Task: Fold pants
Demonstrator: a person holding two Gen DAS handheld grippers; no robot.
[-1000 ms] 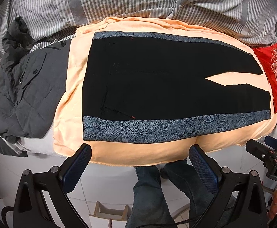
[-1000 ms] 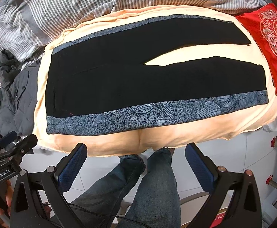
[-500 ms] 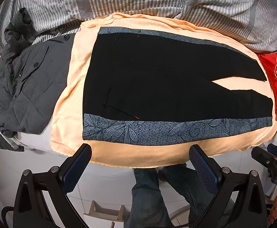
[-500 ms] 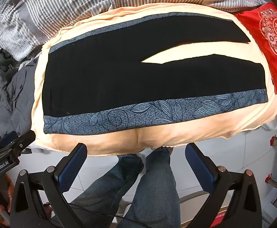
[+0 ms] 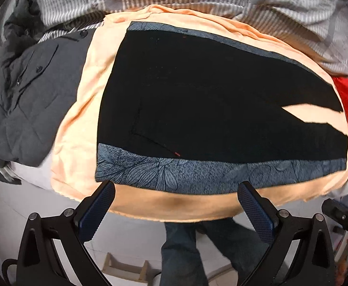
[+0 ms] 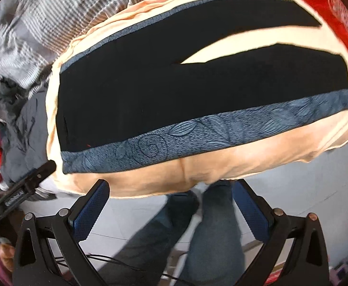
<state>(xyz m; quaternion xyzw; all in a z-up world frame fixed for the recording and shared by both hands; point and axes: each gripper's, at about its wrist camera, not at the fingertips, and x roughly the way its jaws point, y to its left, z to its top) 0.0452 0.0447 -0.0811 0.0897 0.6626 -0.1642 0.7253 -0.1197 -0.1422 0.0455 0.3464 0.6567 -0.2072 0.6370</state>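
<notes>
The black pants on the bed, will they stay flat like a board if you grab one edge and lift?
Probably not. The black pants lie thin and flat on the peach sheet, so they would likely droop. They may slide easily on that smooth cloth. The left tool is open and touches nothing.

Left wrist: above bed edge, facing 12 o'clock, near pants (image 5: 209, 100) waistband.
Right wrist: same, nearer the legs.
Shared: pants (image 6: 197, 76).

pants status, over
Left hand-held gripper open, right hand-held gripper open, both empty. Pants flat, unfolded on peach sheet. Nothing on them.
</notes>
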